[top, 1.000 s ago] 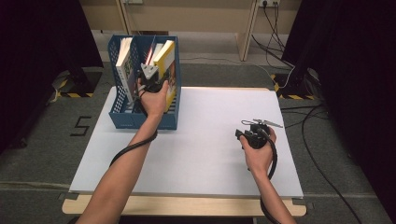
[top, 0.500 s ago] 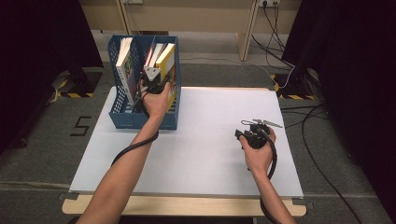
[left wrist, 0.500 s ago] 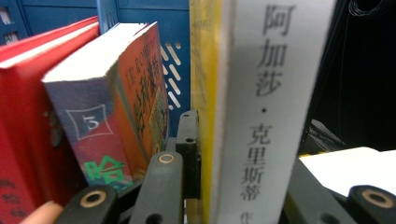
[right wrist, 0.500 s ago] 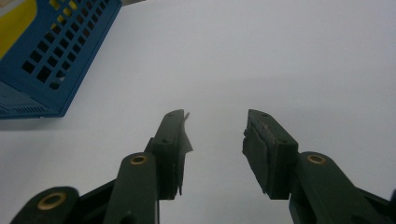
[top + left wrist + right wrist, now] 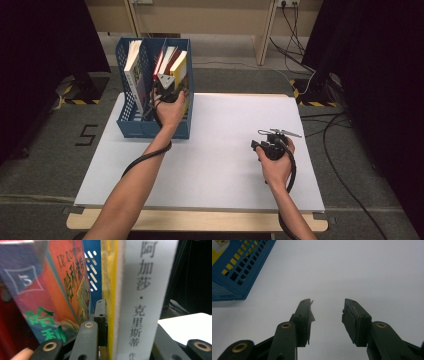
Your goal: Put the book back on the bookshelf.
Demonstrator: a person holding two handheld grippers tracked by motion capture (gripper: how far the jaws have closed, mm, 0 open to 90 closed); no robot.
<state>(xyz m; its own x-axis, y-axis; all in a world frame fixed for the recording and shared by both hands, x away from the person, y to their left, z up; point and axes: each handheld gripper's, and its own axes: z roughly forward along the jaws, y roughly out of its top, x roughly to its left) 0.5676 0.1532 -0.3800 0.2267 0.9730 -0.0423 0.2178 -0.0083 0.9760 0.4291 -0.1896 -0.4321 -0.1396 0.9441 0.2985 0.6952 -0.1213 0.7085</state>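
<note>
While the left gripper (image 5: 167, 86) sits pushed into the blue file rack (image 5: 131, 127) at the table's far left, its jaws are clamped tight on the white-spined book (image 5: 140, 302) with the yellow cover, forearm stretched out from the near edge. An orange book (image 5: 62, 290) leans right beside it. Over on the right, the right gripper (image 5: 327, 315) hovers half open over the bare white table (image 5: 225, 150), holding nothing.

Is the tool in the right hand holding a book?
No, the right tool has its black jaws apart over the bare white table, with nothing between them.
</note>
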